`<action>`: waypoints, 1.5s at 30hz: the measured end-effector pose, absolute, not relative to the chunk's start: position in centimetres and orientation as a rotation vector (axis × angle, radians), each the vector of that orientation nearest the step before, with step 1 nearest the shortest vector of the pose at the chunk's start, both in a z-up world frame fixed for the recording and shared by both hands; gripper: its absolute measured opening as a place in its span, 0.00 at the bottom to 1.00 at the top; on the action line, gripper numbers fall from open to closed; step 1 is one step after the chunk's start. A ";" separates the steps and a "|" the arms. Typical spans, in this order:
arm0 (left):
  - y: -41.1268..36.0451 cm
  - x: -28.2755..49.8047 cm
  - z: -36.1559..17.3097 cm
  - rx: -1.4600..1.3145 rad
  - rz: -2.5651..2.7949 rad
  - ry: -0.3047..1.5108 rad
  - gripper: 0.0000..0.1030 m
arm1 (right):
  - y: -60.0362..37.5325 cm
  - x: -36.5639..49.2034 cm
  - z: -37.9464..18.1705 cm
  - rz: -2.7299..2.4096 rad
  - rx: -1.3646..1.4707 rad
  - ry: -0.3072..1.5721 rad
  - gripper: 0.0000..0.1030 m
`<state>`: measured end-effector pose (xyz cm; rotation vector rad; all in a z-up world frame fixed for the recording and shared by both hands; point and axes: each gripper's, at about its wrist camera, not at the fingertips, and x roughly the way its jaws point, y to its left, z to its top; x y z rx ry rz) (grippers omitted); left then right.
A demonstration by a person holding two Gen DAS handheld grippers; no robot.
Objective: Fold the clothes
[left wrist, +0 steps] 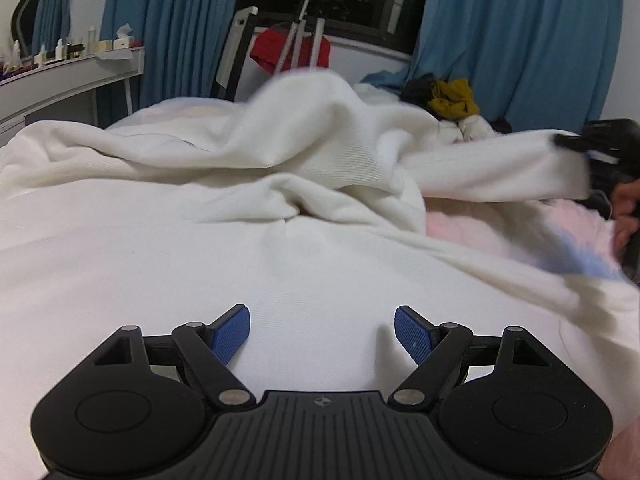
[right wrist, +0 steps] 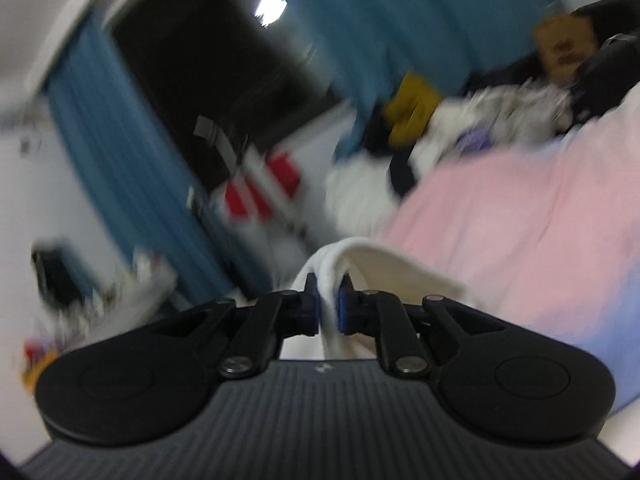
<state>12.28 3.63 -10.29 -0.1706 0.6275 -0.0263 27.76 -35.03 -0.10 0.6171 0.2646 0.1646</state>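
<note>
The left gripper (left wrist: 322, 334) hangs low over the garment (left wrist: 280, 152), its blue pads (left wrist: 232, 334) spread wide with nothing between them; under and ahead of the fingertips lies only a smooth stretch of the white cloth. Farther out from those fingers the garment rises into a loose, rumpled heap, and from the heap a long sleeve-like part (left wrist: 500, 172) runs off to the right, its long axis nearly level and pointing at the right gripper (left wrist: 576, 144), which is seen at the end of that part with a hand (left wrist: 626, 216) just below it. In the right wrist view the right gripper (right wrist: 329, 300) has its jaws pinched on a fold of the white garment (right wrist: 332, 272): the cloth stands up between the pads (right wrist: 343, 308), arches over the right-hand fingertip and drops away below the fingers. No earlier view shows how it came to be there. That view is heavily blurred. Beyond and to the right of those fingers spreads a pink cover (right wrist: 520, 220), which also shows under the stretched cloth in the left view. Past the heap, far from either pair of fingers, sit a yellow and dark pile (left wrist: 452, 98), blue curtains (left wrist: 520, 40), a red thing (left wrist: 276, 50) on a stand, and a shelf (left wrist: 72, 68) with bottles at the left.
</note>
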 end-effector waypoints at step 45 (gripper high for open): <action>7.8 18.6 -7.1 -0.217 -0.014 0.473 0.79 | -42.4 31.3 -2.1 -0.044 0.786 0.429 0.08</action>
